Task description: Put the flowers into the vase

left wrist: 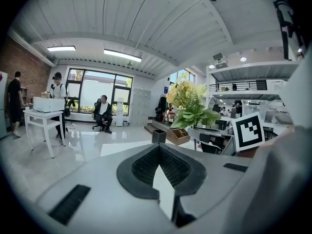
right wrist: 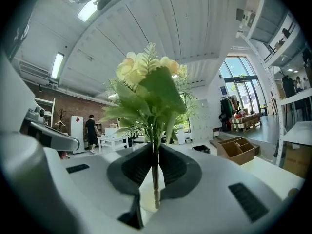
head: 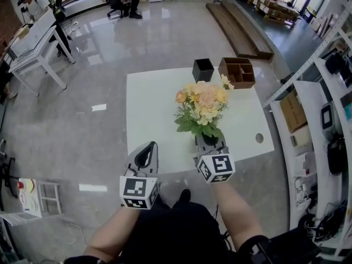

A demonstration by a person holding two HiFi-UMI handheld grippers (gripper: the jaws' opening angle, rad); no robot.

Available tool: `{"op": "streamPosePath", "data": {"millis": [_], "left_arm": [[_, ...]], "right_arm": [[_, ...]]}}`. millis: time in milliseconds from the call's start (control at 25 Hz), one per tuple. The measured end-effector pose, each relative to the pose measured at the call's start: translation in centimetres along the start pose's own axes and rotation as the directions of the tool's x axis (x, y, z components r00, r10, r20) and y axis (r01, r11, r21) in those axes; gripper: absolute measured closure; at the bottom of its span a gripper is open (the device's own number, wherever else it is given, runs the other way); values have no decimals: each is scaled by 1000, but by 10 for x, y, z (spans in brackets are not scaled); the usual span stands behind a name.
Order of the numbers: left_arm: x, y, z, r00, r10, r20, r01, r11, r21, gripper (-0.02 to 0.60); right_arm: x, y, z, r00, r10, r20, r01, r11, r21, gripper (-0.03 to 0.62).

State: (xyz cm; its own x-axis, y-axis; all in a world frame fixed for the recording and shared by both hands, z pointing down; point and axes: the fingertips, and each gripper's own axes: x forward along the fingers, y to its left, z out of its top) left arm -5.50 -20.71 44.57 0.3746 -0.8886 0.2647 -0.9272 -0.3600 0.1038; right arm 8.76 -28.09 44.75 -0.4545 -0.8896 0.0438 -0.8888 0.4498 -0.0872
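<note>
A bunch of artificial flowers [head: 202, 104], peach and yellow with green leaves, stands upright over the white table [head: 154, 100]. My right gripper [head: 210, 141] is shut on its stems. In the right gripper view the pads [right wrist: 170, 167] pinch the thin stem [right wrist: 155, 179] and the blooms [right wrist: 145, 74] rise above. A black square vase [head: 203, 69] stands at the table's far edge, well beyond the bunch; it also shows in the right gripper view [right wrist: 201, 148] and the left one [left wrist: 159, 136]. My left gripper [head: 148, 146] hangs at the table's near edge, shut and with nothing in it [left wrist: 159, 148].
A wooden compartment box [head: 237, 72] stands right of the vase. The table has a round hole [head: 259, 138] near its right side. Shelving [head: 324, 120] lines the right. A white desk [head: 33, 48] and people stand far left; planks [head: 236, 29] lie on the floor behind.
</note>
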Motion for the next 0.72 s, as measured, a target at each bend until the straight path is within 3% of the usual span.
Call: {"op": "streamPosePath", "data": {"millis": [200,720], "left_arm": [[-1,10,-3,1000,15,-4,-15,1000,-13,578],[0,18,-12,1000,3,-15,-4,999,-36,578]], "right_arm": [[-7,1,3,1000,-11,9,11,999,-42,553],[-15,3,-19,994,-47,-96,37,994,-103,546]]}}
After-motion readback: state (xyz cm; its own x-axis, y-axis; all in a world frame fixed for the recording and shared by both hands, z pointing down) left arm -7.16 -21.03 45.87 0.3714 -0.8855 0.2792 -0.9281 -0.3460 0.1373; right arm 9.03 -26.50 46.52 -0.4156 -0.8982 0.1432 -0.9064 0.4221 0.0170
